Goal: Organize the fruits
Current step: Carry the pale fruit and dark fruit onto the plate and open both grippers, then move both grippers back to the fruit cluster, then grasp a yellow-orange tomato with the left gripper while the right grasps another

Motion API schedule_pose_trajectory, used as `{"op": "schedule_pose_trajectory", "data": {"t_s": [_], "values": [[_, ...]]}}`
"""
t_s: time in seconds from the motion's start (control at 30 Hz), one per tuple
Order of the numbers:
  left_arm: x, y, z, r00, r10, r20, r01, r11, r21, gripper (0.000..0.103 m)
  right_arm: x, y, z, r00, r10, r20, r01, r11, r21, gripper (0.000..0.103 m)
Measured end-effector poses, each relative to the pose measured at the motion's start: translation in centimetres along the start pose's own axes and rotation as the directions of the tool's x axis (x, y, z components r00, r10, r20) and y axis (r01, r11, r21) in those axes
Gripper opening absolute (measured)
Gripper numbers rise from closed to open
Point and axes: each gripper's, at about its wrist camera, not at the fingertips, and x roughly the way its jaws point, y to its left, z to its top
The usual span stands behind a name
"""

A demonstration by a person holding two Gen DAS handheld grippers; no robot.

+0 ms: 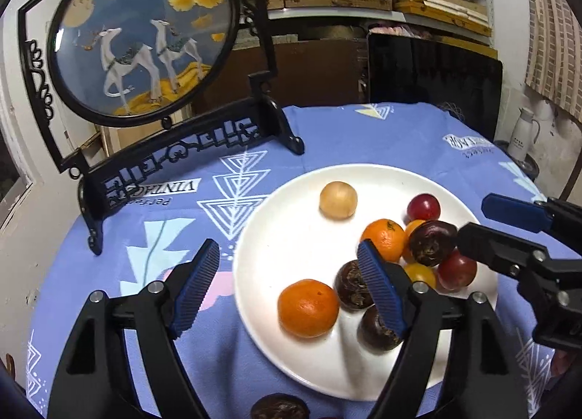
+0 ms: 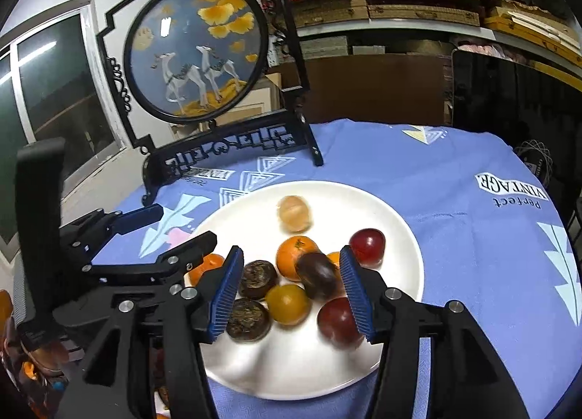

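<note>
Both our grippers, left [image 1: 287,291] and right [image 2: 293,289], hover with fingers apart and gripping nothing over the white plate [image 1: 291,222] of fruits [image 1: 308,308] on the blue-clothed bench [image 1: 363,135].

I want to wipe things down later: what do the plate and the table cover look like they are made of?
Plate: probably glazed ceramic, glossy plain white with soft reflections, though melamine is possible. Table cover: woven fabric, matte, printed, creased at the far edge.
</note>
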Motion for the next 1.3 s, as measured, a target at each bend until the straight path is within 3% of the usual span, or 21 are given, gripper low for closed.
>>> {"op": "schedule_pose_trajectory", "data": {"t_s": [0.1, 0.23, 0.33, 0.47, 0.57, 0.7, 0.73, 0.77, 1.07, 1.1, 1.13, 1.17, 1.23, 1.3], "values": [[-2.2, 1.2, -0.7, 0.999, -0.008, 0.036, 0.008, 1.0, -0.008, 0.088, -1.6, 1.5, -0.7, 1.0, 0.026, 0.004, -0.026, 0.999, -0.022, 0.057], [-4.8, 3.5, -3.5, 1.0, -0.003, 0.024, 0.003, 1.0, 0.002, 0.09, -4.3, 4.5, -3.9, 0.999, 0.033, -0.032, -0.037, 0.991, -0.125, 0.058], [-6.1, 5.3, -5.8, 0.999, -0.024, -0.022, 0.023, 1.0, -0.017, 0.09, -6.0, 6.5, -7.8, 0.991, 0.063, -0.122, -0.084, 0.981, -0.174, 0.058], [-7.9, 6.9, -8.9, 0.997, -0.019, -0.073, 0.019, 1.0, -0.006, 0.09, -6.2, 9.2, -12.7, 0.961, 0.082, -0.263, -0.142, 0.966, -0.217, 0.058], [-8.7, 7.2, -10.1, 0.995, -0.026, -0.096, 0.027, 1.0, 0.013, 0.09, -5.0, 10.2, -14.3, 0.942, 0.089, -0.323, -0.16, 0.966, -0.203, 0.057], [-9.8, 6.6, -11.6, 0.993, -0.032, -0.109, 0.039, 0.997, 0.063, 0.09, -2.8, 11.1, -14.6, 0.931, 0.101, -0.351, -0.163, 0.975, -0.153, 0.048], [-9.9, 6.4, -11.8, 0.993, -0.038, -0.115, 0.047, 0.996, 0.075, 0.09, -2.4, 11.2, -14.4, 0.932, 0.097, -0.35, -0.156, 0.977, -0.145, 0.043], [-9.9, 6.1, -12.1, 0.991, -0.044, -0.123, 0.055, 0.995, 0.088, 0.09, -2.2, 11.2, -14.3, 0.936, 0.09, -0.341, -0.146, 0.979, -0.143, 0.029], [-7.7, 2.0, -12.7, 0.978, -0.108, -0.18, 0.136, 0.979, 0.153, 0.09, -4.8, 9.1, -13.6, 0.949, 0.092, -0.3, -0.132, 0.985, -0.113, 0.025], [-7.1, 1.4, -12.7, 0.974, -0.121, -0.19, 0.152, 0.976, 0.156, 0.09, -5.3, 8.7, -13.5, 0.952, 0.093, -0.291, -0.129, 0.986, -0.107, 0.024], [-6.7, 0.9, -12.7, 0.972, -0.122, -0.198, 0.155, 0.975, 0.161, 0.089, -5.6, 8.4, -13.3, 0.954, 0.095, -0.284, -0.129, 0.986, -0.103, 0.014], [-6.3, 0.6, -12.7, 0.971, -0.121, -0.206, 0.157, 0.973, 0.167, 0.086, -5.8, 8.2, -13.3, 0.955, 0.096, -0.28, -0.129, 0.987, -0.1, 0.003], [-5.3, -0.1, -12.8, 0.964, -0.126, -0.234, 0.169, 0.969, 0.178, 0.068, -5.9, 7.8, -13.3, 0.955, 0.089, -0.282, -0.121, 0.988, -0.098, 0.003], [-4.6, -0.3, -13.0, 0.957, -0.13, -0.259, 0.177, 0.97, 0.169, 0.068, -5.7, 7.6, -13.5, 0.945, 0.103, -0.311, -0.14, 0.985, -0.099, 0.007]]}}
